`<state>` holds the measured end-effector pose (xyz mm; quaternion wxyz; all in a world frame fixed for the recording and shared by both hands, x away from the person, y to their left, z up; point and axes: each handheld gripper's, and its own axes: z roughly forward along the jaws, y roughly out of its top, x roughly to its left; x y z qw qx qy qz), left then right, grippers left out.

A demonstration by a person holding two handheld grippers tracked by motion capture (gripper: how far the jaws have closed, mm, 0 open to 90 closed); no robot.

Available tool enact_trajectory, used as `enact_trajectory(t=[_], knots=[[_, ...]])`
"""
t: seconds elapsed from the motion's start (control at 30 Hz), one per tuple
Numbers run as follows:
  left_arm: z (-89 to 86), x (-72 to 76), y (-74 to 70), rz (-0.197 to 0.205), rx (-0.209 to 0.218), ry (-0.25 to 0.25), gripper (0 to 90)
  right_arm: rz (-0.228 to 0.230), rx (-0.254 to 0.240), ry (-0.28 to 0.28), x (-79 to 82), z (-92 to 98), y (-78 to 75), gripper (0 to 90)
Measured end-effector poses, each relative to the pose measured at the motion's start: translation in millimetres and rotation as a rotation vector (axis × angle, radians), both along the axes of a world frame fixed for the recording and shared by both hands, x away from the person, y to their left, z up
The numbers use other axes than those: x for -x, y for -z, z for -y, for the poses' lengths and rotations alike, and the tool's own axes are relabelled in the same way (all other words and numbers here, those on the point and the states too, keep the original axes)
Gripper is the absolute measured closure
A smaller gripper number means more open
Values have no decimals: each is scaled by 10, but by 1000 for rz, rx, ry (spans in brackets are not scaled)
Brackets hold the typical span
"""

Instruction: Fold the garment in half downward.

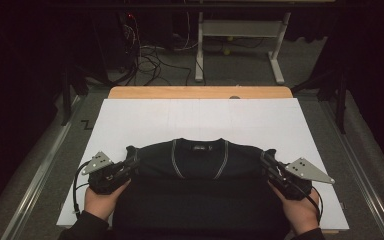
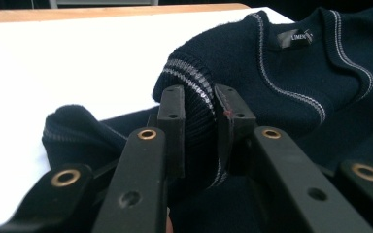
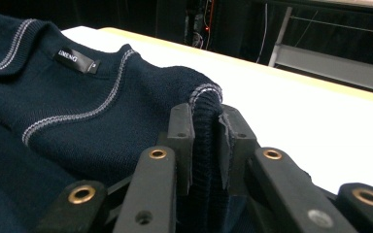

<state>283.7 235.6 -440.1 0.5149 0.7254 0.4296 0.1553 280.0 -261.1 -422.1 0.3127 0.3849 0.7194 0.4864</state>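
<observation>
Navy knitted sweater [image 1: 200, 165] lies on the white board [image 1: 130, 120] near the person's edge. Its striped edge on each side is pinched: the left gripper [image 2: 199, 104] and the right gripper [image 3: 206, 121] are both closed on the fabric.

The room is dark. A white sheet [image 1: 200, 120] covers the wooden worktop [image 1: 200, 92]. Behind the worktop, a grey table frame [image 1: 240, 30] stands on grey carpet [image 1: 230, 70]. Left of that frame, black cables [image 1: 150, 60] lie tangled.

The left black two-jaw gripper [image 1: 130, 165] and the right black two-jaw gripper [image 1: 269, 161] are both clamped, hands gripping behind them.
</observation>
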Motion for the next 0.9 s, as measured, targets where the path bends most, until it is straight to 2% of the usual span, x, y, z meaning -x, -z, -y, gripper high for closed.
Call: enact_trajectory(t=[0.27, 0.5, 0.77, 0.9], knots=[[-6, 154, 20, 3, -7, 23, 719, -13, 21, -17, 159, -1, 77, 782], [16, 380, -44, 37, -9, 57, 719, -23, -4, -25, 343, 81, 70, 781], [-13, 524, 63, -8, -19, 67, 718, -38, -6, -35, 507, 106, 100, 781], [-18, 582, 73, -9, -30, 70, 717, -56, 6, -37, 579, 103, 134, 780]])
